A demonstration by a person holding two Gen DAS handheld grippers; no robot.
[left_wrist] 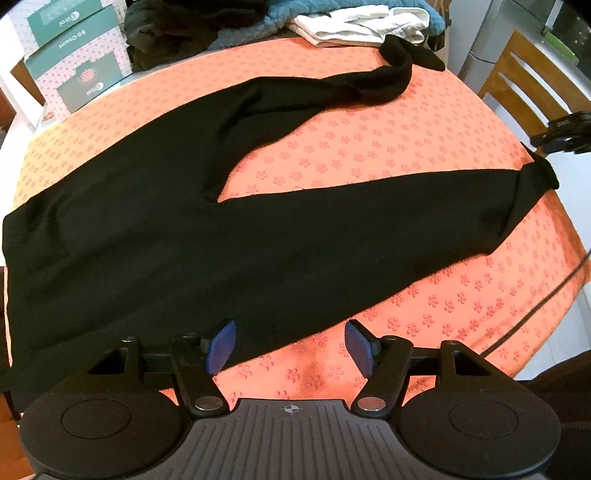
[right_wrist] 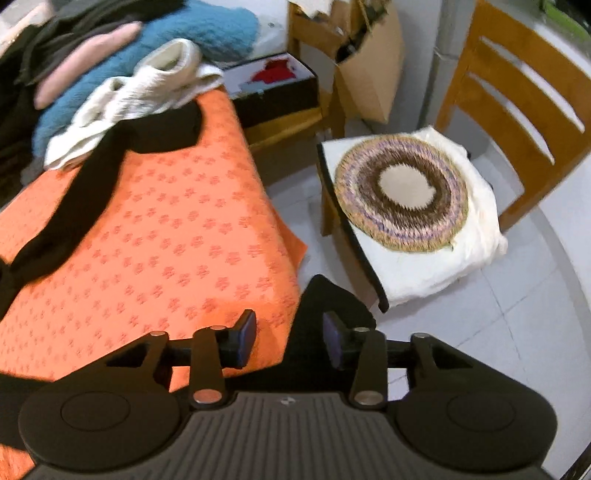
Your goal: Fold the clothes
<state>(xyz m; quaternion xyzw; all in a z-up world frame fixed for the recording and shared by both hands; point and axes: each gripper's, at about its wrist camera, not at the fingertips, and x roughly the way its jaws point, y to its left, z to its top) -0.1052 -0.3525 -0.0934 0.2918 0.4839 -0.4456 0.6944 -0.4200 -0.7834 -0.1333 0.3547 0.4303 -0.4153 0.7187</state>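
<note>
Left wrist view: black trousers lie spread flat on the counter, which is covered by an orange cloth with a small flower print. The waist end sits toward the left edge of the picture, and the 2 legs fan out to the right. The near leg runs across the middle, its cuff bunched at the right edge of the counter. The far leg stretches up and away, and its end reaches a pile of white fabric at the far side. The left tongs hang over the near edge of the trousers with their blue pads well apart and nothing between them; the left pad shows against the black cloth, the right pad against the orange cloth. Teal boxes stand at the far left.

In the right wrist view, the right tongs are released, the pads parted with a gap. A black peak of trouser cloth rises between and beyond them at the counter's corner; whether a pad touches it I cannot tell. The far trouser leg lies across the orange cloth toward white, blue and pink garments heaped at the back. A wooden chair with a round woven mat stands beside the counter.
</note>
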